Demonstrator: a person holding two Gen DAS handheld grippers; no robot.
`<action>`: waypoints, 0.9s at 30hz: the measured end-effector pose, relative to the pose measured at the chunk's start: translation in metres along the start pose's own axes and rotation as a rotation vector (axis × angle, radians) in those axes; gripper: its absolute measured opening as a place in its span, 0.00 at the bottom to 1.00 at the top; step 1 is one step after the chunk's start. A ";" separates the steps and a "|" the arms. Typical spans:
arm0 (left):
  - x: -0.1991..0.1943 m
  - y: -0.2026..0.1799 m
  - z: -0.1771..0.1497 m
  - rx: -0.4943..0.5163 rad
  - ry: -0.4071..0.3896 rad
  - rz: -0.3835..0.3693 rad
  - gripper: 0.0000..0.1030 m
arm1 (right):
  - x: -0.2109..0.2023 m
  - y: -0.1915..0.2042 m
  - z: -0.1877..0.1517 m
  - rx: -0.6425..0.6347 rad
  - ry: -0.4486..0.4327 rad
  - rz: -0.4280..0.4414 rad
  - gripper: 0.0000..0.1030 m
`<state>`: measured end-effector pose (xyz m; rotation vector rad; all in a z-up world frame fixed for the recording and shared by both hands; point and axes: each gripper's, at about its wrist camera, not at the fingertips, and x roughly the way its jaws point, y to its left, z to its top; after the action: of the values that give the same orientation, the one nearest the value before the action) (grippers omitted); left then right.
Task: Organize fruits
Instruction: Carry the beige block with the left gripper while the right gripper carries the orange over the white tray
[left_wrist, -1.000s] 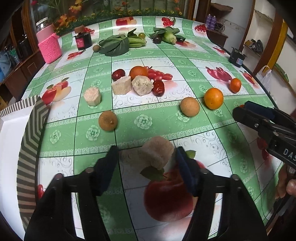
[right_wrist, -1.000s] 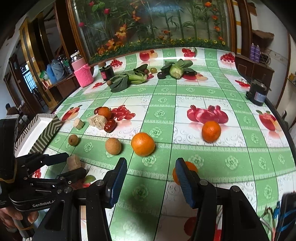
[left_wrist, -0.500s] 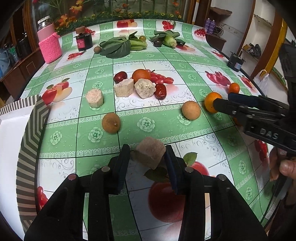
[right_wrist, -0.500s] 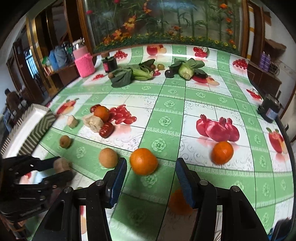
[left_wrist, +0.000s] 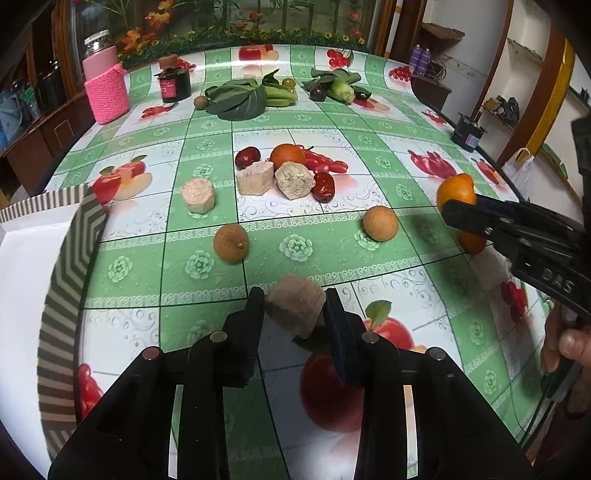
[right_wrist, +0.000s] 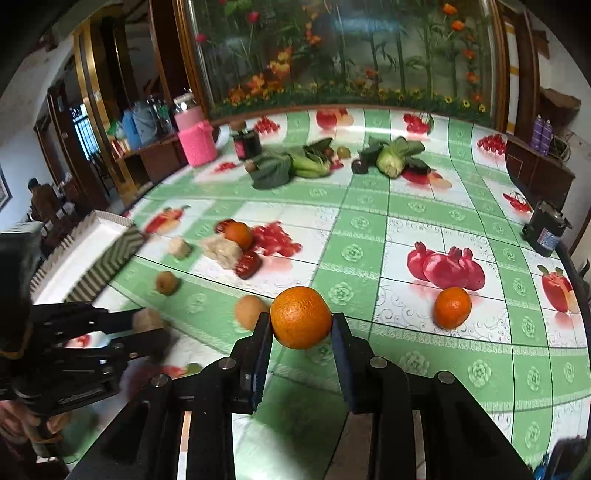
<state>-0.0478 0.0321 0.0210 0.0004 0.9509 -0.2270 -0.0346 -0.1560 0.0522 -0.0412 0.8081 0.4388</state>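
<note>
Left gripper (left_wrist: 295, 310) jaws just closed in, now pinching the tan fibrous chunk (left_wrist: 295, 308) above the fruit-print tablecloth (left_wrist: 332, 254), near the white tray (left_wrist: 22, 280). Right gripper (right_wrist: 301, 328) also just closed, clamping an orange (right_wrist: 301, 317). Second orange (right_wrist: 452, 308) sits on the cloth to its right, well apart.
</note>
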 end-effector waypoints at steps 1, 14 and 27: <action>-0.004 0.000 -0.001 -0.004 -0.006 0.000 0.31 | -0.005 0.003 -0.001 0.003 -0.010 0.009 0.31; -0.075 0.026 -0.016 -0.049 -0.089 0.057 0.31 | -0.027 0.058 -0.002 -0.020 -0.041 0.144 0.31; -0.137 0.130 -0.024 -0.138 -0.116 0.236 0.31 | -0.006 0.152 0.025 -0.145 -0.021 0.301 0.30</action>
<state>-0.1184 0.1878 0.1048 -0.0273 0.8413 0.0560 -0.0808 -0.0151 0.0937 -0.0504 0.7633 0.7807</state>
